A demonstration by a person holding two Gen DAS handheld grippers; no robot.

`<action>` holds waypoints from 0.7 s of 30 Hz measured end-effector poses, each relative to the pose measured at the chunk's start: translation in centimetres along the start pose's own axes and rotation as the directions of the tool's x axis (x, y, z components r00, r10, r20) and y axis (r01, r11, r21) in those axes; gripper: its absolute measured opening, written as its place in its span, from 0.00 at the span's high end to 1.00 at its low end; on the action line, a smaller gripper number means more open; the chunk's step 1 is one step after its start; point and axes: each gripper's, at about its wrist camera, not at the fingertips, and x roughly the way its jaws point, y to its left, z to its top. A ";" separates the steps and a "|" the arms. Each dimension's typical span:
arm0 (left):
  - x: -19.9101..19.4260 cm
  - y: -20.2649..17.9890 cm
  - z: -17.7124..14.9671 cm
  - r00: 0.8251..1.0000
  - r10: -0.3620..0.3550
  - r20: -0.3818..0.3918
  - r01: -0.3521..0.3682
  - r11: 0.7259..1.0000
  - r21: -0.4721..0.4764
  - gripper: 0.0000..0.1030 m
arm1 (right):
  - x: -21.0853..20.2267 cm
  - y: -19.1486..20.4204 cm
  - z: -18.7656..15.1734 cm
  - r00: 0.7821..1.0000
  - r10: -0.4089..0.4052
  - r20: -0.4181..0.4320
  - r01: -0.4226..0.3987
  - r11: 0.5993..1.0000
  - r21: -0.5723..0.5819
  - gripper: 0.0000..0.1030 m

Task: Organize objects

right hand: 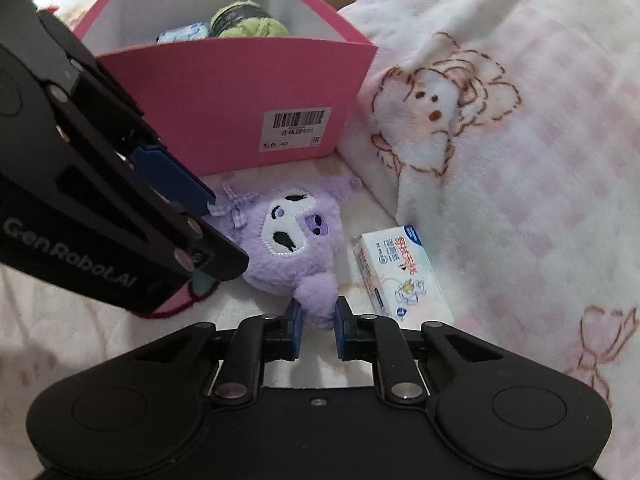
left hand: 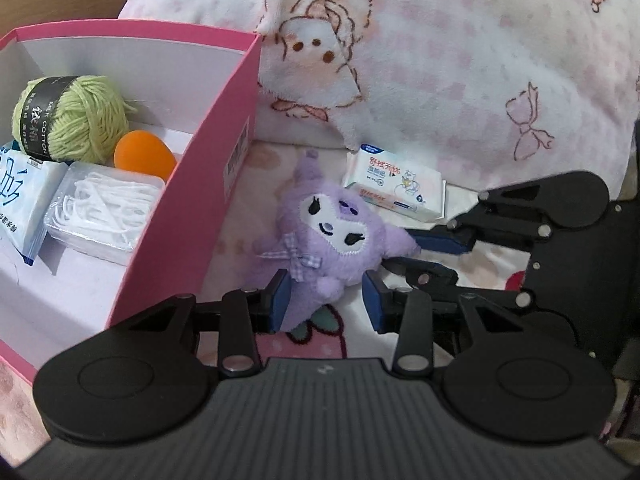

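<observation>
Plush toy (left hand: 328, 236), purple with a white face and a checked bow, lies on a pink-and-white printed blanket (left hand: 460, 80), just right of a pink box (left hand: 192, 216).

Both tongs grip the toy at once. In the left wrist view, the left gripper (left hand: 326, 300) has its blue pads narrowed on the toy's near end, one pad on each side of the fluff. The right gripper (left hand: 420, 254) reaches in from the right, and its jaws meet at the toy's right edge.

In the right wrist view, the right gripper (right hand: 317, 320) is pinched nearly closed on a small purple limb at the near end of the toy (right hand: 296, 236). The left gripper (right hand: 200, 216) comes in from the left and covers the toy's left side.

A white tissue pack (left hand: 394, 194) lies on the blanket just right of the toy, apart from it.

Inside the box sit a green yarn ball (left hand: 70, 120) at the far left, an orange ball (left hand: 142, 154) beside it, a clear case of white floss picks (left hand: 104, 210) nearer, and a blue-and-white packet (left hand: 20, 196) at the left edge. A barcode label (right hand: 298, 128) is stuck on the box's outer wall.
</observation>
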 end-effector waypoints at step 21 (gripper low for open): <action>-1.7 -0.4 -2.3 0.979 -0.185 -0.084 0.189 0.981 0.034 0.59 | -7.6 3.6 -8.0 0.994 -0.102 -0.043 0.110 0.882 0.458 0.88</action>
